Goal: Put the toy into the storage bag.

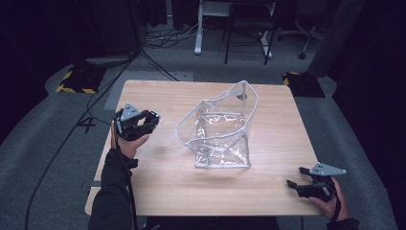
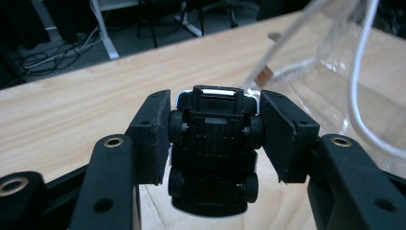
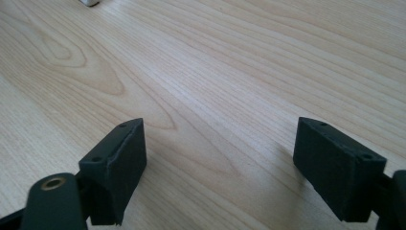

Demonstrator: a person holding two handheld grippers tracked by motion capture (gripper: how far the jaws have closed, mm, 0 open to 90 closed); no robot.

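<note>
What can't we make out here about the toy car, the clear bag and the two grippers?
- Toy car, left gripper view: underside faces the camera, so body top and colour are hidden; jaw pads cover its sides.
- Toy car, high view: too small and dark inside the left gripper.
- Clear bag, left gripper view: cut off by the right and top edges.
- Right gripper, high view: jaw gap too small and dark to judge.

A toy car, clamped underside-up between the left gripper's fingers, hides its body and colour in the left gripper view; from above it is too small to make out. The clear plastic bag runs off that picture's top and right edges. The right gripper's fingers are cropped at the bottom of their own view.
</note>
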